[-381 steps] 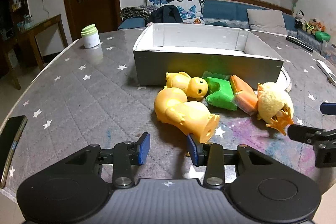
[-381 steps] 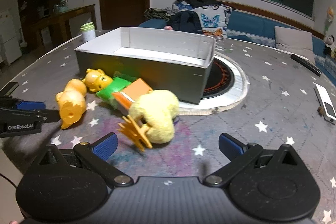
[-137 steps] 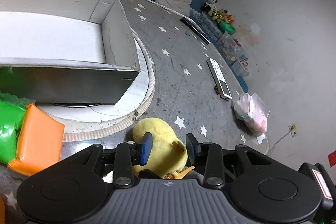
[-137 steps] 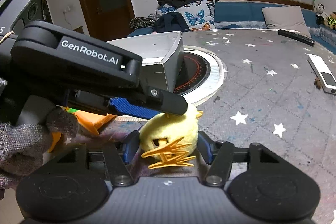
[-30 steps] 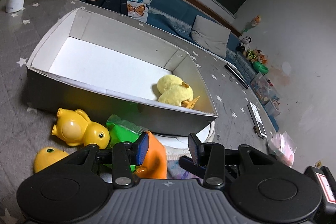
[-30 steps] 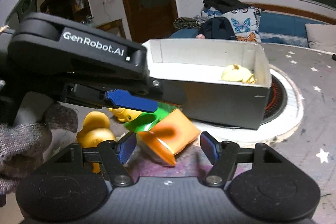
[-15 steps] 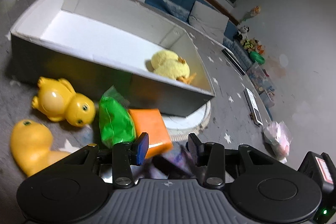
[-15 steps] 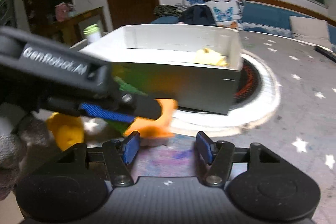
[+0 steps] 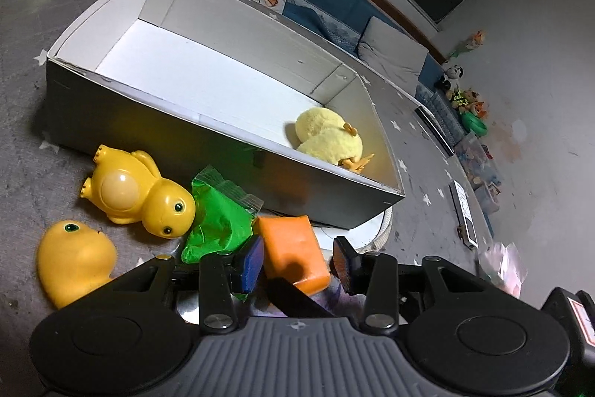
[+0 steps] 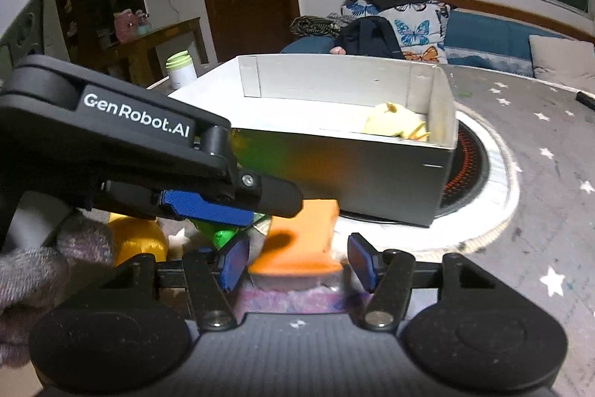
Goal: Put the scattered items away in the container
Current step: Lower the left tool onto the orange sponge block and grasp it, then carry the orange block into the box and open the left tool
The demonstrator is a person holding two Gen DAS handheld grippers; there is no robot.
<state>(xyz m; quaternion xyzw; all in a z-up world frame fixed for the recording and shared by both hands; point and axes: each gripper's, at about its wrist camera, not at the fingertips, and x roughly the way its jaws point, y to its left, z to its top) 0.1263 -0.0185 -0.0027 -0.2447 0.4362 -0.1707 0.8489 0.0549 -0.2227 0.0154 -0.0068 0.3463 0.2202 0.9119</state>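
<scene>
Grey star-print tabletop point(image 9: 22, 144), blue sofa point(image 10: 494, 36) far. Two yellow plastic ducks — near point(image 9: 74, 259), far point(image 9: 137, 188). Right gripper point(image 10: 297, 259) jaws closing round orange soft packet point(image 10: 301, 240), small gaps; left gripper point(image 9: 295, 263) parted, holding nothing.

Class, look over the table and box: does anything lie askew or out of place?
Yes. Only the plush duck is in the box. Two plastic ducks lie toppled outside, beside the green packet and orange packet.

The plush duck point(image 9: 329, 140) lies in the box point(image 9: 208, 133); three toys and a packet point(image 9: 293, 252) lie before it.
</scene>
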